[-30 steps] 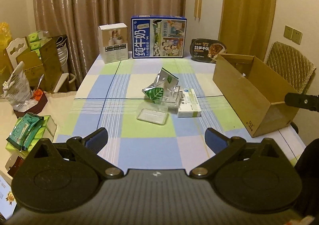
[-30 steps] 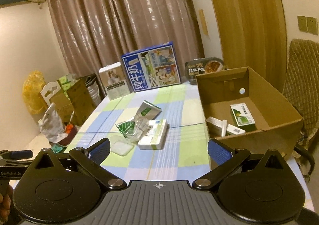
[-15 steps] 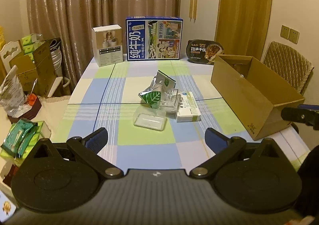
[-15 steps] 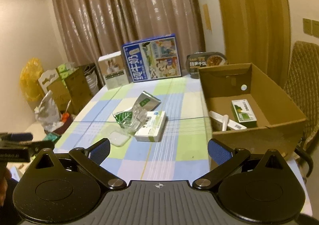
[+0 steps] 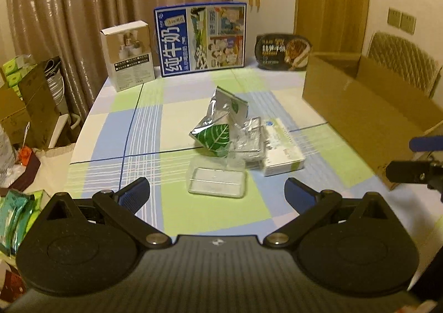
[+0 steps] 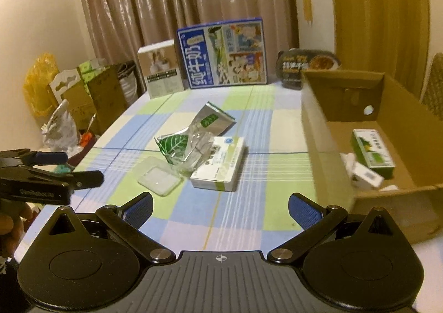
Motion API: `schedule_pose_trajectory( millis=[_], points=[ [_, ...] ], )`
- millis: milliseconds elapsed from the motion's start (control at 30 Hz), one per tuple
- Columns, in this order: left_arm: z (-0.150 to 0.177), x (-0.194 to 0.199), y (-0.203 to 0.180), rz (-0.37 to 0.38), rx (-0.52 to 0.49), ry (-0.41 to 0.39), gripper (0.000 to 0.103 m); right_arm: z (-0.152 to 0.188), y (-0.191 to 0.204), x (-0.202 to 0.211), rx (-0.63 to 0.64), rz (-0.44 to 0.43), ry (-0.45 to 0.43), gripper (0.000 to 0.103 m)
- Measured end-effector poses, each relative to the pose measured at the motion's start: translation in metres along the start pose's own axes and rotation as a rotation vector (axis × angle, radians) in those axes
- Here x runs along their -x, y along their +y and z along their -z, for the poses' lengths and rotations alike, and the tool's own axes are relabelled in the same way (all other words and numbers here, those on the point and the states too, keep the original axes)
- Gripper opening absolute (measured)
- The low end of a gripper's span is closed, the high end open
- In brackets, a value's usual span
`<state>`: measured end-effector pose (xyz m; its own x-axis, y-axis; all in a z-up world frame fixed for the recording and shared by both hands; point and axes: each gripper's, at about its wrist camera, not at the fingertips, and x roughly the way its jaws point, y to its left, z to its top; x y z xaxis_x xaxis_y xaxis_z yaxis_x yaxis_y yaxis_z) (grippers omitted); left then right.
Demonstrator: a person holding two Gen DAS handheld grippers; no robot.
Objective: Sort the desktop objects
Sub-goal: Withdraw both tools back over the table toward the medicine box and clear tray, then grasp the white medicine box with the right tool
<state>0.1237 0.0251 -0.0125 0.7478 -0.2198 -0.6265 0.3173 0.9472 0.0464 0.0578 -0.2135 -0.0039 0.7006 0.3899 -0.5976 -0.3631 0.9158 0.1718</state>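
Note:
A small heap lies mid-table: a green leaf-print foil pouch (image 5: 214, 137), a second foil pouch (image 5: 231, 104) behind it, crumpled clear packaging (image 5: 247, 137), a white-and-green medicine box (image 5: 281, 146) and a clear plastic lid (image 5: 217, 182) nearest me. The same medicine box (image 6: 218, 164) and lid (image 6: 158, 178) show in the right wrist view. My left gripper (image 5: 217, 196) hangs open just short of the lid, holding nothing. My right gripper (image 6: 220, 209) is open and holds nothing, in front of the heap. The cardboard box (image 6: 368, 196) on the right holds a green box (image 6: 372, 152) and a white box (image 6: 365, 176).
Along the table's far edge stand a white carton (image 5: 128, 56), a blue milk carton box (image 5: 200, 38) and a black food tray (image 5: 282, 51). Boxes and bags (image 5: 25, 108) crowd the floor to the left. A padded chair (image 5: 401, 55) stands behind the cardboard box.
Both grippers have moved closer to the heap on the table, which now looks larger. The right view has swung a little left. Both stay open.

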Motion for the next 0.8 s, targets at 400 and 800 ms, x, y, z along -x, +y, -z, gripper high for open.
schedule_pose_trajectory(
  millis=[400,800],
  points=[
    [0.004,-0.081,0.006,0.018,-0.122,0.103,0.102,-0.01,-0.006,-0.11,0.02,-0.007,0.04,0.101],
    [-0.006,-0.129,0.008,0.023,-0.159,0.125,0.102,-0.007,-0.022,-0.165,-0.014,0.0,0.081,0.101]
  ],
)
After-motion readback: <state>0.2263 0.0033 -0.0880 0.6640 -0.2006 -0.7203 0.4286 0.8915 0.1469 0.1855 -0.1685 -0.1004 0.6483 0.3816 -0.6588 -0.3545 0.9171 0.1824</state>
